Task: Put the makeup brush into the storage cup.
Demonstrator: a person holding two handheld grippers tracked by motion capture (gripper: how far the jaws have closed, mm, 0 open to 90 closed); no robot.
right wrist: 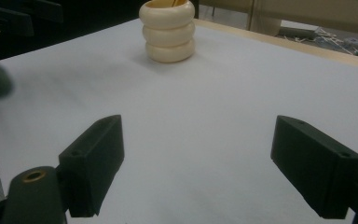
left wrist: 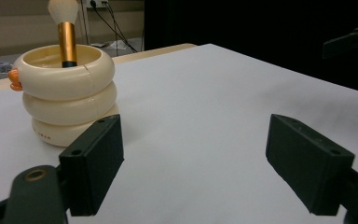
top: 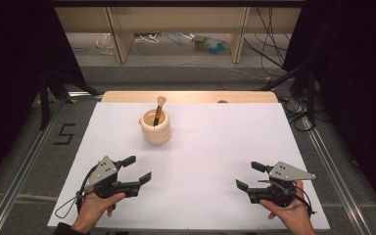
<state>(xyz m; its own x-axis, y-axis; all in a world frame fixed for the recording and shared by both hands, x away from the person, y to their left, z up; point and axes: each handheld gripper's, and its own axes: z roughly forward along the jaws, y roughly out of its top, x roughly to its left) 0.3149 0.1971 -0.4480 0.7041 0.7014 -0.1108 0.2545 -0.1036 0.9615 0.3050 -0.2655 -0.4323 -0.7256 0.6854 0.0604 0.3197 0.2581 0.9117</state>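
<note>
A cream ringed holder (top: 155, 127) stands upright on the white table (top: 215, 147), toward its far edge and a little left of the middle. A makeup brush (top: 158, 110) with a copper ferrule stands in it, bristles up, leaning slightly toward 1 o'clock in the high view.

The left gripper (top: 136, 169) rests low over the near left part of the table, held by the person's left hand (top: 97, 205). Its jaws stand spread wide with nothing between them. From this gripper the holder lies at about 1 o'clock, apart from it. In the left gripper view the holder (left wrist: 65, 95) sits just beyond the left jaw at about 11 o'clock, with the brush (left wrist: 66, 32) rising from its mouth; an orange nub shows on its left side.

The right gripper (top: 247, 175) sits over the near right part of the table in the right hand (top: 290, 211), jaws likewise spread and empty. The holder lies at about 10 o'clock from it, well apart. In the right gripper view the holder (right wrist: 168, 30) stands far off near 12 o'clock.
</note>
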